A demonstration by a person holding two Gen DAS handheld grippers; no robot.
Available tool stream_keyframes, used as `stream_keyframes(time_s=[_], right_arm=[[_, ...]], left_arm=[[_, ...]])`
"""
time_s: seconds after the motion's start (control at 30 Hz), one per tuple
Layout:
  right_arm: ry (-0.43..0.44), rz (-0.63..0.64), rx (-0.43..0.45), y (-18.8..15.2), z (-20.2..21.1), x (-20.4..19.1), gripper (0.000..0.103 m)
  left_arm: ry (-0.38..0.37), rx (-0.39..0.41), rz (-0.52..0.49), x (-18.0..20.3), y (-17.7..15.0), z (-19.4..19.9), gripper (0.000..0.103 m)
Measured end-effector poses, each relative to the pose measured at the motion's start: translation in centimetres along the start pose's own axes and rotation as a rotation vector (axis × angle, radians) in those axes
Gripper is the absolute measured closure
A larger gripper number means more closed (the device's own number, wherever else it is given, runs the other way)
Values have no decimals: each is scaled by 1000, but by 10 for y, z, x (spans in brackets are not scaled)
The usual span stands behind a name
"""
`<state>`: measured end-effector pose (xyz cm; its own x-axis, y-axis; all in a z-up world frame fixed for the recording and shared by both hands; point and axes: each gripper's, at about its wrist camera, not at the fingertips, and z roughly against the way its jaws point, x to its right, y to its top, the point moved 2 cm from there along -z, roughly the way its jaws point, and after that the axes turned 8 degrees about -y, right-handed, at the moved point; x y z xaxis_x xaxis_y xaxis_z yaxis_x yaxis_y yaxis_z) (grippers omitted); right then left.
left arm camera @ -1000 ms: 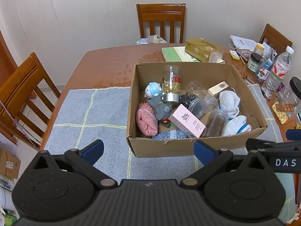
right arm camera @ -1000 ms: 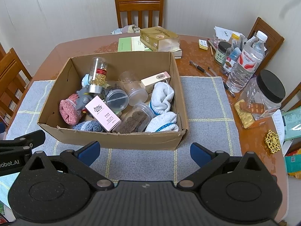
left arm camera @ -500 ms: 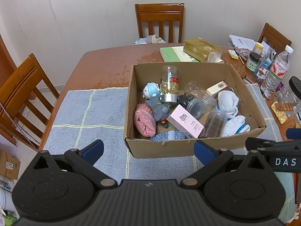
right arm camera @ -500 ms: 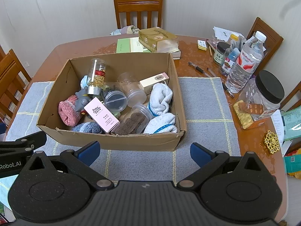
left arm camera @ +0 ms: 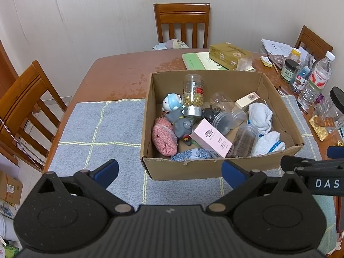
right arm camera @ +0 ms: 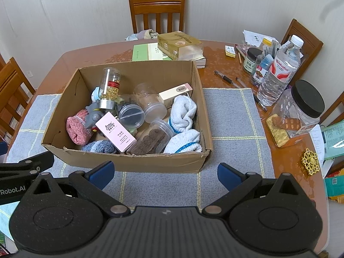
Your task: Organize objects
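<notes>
Left gripper (left arm camera: pixel 169 169) – fingers spread wide, nothing between them, hanging above the grey mat (left arm camera: pixel 101 129) just short of the cardboard box (left arm camera: pixel 193 169).

Change over the last second – the box sits slightly lower and larger in both views, its contents lying as they did; both grippers have drifted a little while holding nothing. For the task this settles little: the items lie heaped in the box, which suits a box just filled or one waiting to be emptied.

Box contents, left to right – pink sock (left arm camera: pixel 163 138), grey toy (left arm camera: pixel 182 126), capsule bottle (left arm camera: pixel 192 94), pink carton (left arm camera: pixel 211 138), clear jars (left arm camera: pixel 223 119), white socks (left arm camera: pixel 261 116).

Right gripper (right arm camera: pixel 165 173) – likewise spread and empty, before the near box wall.

Open room – bare mat left of the box and a narrower strip on its right; beyond that strip, a water bottle (right arm camera: pixel 279 71) and a black-lidded jar (right arm camera: pixel 301 111) crowd the table edge.
</notes>
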<state>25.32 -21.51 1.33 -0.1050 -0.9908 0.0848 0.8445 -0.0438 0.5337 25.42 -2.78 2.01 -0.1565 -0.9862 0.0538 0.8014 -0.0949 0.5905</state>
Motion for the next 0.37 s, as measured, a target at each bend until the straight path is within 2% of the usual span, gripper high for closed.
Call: stream_keyframes(time_s=[0.37], right_arm=[[-2,-2,-1,-1,0,0,0]], left_arm=[[2,-7,0,0,-2,-1,1]])
